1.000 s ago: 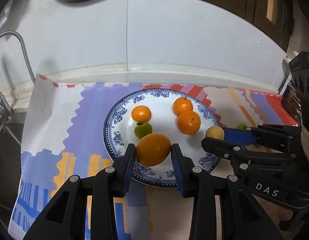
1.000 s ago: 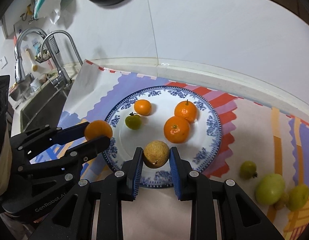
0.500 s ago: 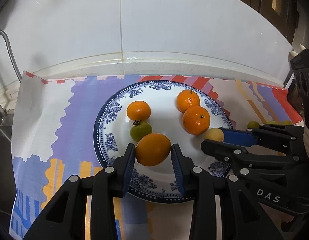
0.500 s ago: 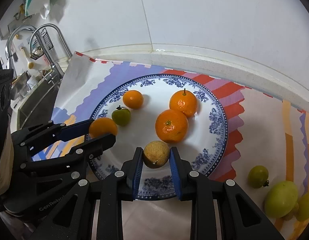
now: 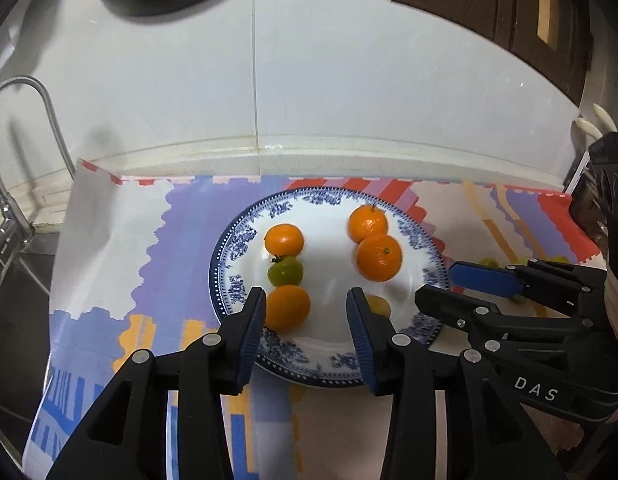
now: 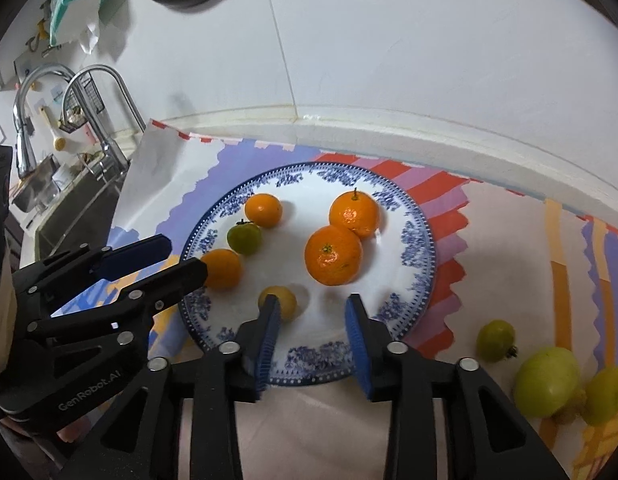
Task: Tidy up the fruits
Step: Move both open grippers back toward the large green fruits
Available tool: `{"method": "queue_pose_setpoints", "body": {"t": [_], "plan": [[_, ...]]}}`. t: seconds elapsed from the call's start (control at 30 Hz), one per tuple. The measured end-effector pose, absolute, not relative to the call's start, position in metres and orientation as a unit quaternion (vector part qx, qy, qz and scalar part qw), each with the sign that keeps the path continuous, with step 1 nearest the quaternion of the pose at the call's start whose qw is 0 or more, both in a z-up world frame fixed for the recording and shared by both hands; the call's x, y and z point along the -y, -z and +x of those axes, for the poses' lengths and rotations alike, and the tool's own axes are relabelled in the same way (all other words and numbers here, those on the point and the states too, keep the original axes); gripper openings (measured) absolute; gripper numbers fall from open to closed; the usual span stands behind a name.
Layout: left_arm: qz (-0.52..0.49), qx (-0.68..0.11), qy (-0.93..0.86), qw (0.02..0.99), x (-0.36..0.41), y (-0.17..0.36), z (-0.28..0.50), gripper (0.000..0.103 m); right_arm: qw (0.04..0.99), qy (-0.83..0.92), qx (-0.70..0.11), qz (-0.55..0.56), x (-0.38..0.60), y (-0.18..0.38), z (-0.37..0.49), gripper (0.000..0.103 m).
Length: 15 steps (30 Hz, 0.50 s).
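Jaws of both hand-held grippers, left (image 5: 305,312) and right (image 6: 312,320), have just opened, releasing fruit onto plate (image 6: 417,240).

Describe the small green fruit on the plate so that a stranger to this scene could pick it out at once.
Find the blue-patterned plate on the colourful mat. Along its left side three small fruits sit in a line. The small green fruit is the middle one, between two orange ones, and the plate's only green piece.
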<state>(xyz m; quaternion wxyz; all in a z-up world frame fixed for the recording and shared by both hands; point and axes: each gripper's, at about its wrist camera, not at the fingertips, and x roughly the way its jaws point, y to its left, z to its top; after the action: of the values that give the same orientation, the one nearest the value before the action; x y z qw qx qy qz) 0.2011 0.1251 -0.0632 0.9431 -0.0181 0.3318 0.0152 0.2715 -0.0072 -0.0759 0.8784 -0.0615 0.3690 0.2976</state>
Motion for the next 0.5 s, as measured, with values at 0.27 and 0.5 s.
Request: {"method": "queue_pose_setpoints", "body": {"t": [0.27,0.5], "plan": [[-0.020,-0.304,0.002,0.952,-0.100,0.044,0.171,0.054,0.898,-0.276,-0.339,-0.046,0.040,0.051,0.237,0.055],[-0.006,-0.282,0.017,0.959,-0.072,0.029,0.151,0.061,0.916,-0.237,-0.321,-0.028,0.079,0.036,0.211,0.067]]}}
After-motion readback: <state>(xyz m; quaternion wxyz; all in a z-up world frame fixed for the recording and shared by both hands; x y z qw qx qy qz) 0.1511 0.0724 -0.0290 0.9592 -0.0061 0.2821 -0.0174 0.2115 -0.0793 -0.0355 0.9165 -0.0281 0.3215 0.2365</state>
